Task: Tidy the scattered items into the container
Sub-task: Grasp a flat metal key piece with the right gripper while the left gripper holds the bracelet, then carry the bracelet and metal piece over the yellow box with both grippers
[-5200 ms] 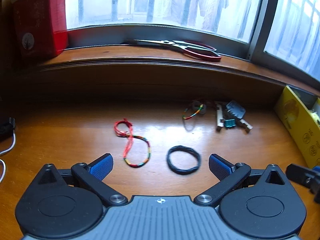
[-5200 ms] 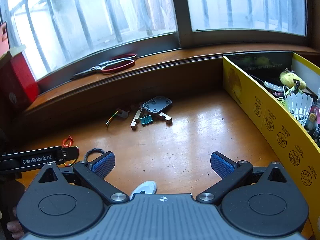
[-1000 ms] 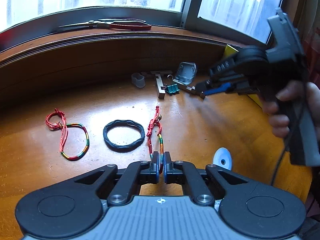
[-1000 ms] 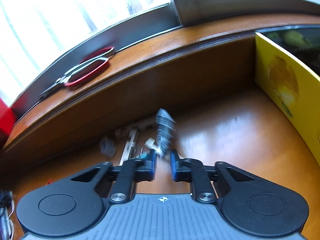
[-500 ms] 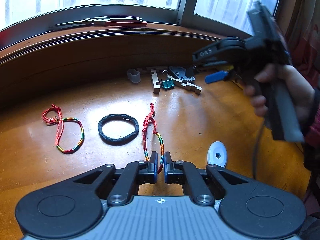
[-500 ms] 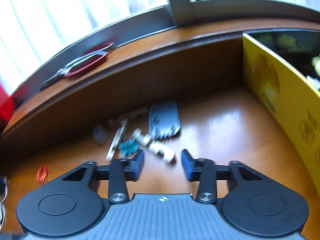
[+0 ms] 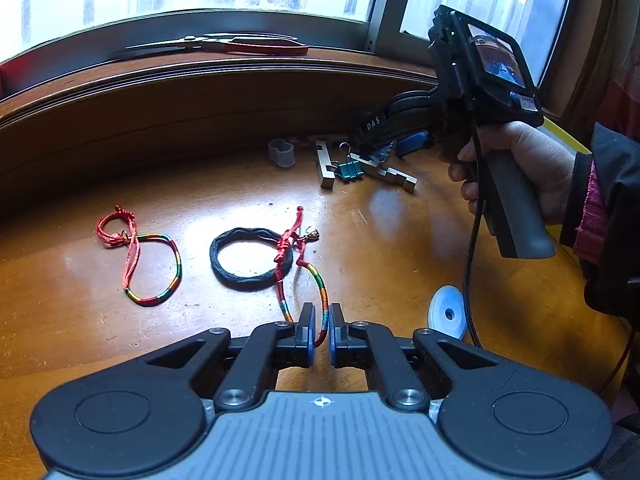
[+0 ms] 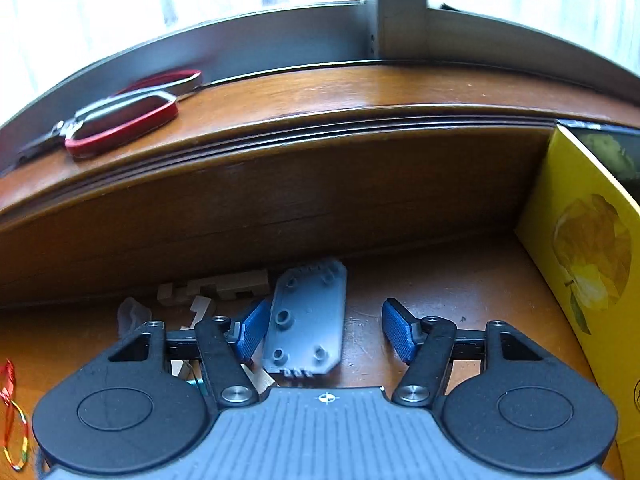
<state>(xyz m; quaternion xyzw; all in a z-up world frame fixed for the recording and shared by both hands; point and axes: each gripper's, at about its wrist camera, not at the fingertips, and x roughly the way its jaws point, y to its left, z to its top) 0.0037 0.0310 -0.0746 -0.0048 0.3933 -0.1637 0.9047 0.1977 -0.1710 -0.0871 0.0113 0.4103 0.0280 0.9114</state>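
On the far left of the wooden desk lies a red and rainbow cord bracelet in a loose figure-eight, clear of everything else. Just right of it sits a black hair tie, and a second rainbow bracelet crosses the hair tie's right edge with its red knot. The near end of that second bracelet runs between the fingers of the left gripper, whose jaws are drawn nearly together and pinch the cord.

Farther back, near the dark wooden ledge, are a translucent grey clip, pale wooden puzzle pieces and a teal binder clip. A white disc lies on the desk near the right. On the windowsill rest red-handled scissors.

The right gripper hangs low over a grey plastic plate lying flat on the desk; its blue-padded jaws are spread wide, the left pad just beside the plate's edge, the right one apart from it. The yellow cardboard box stands at the far right.
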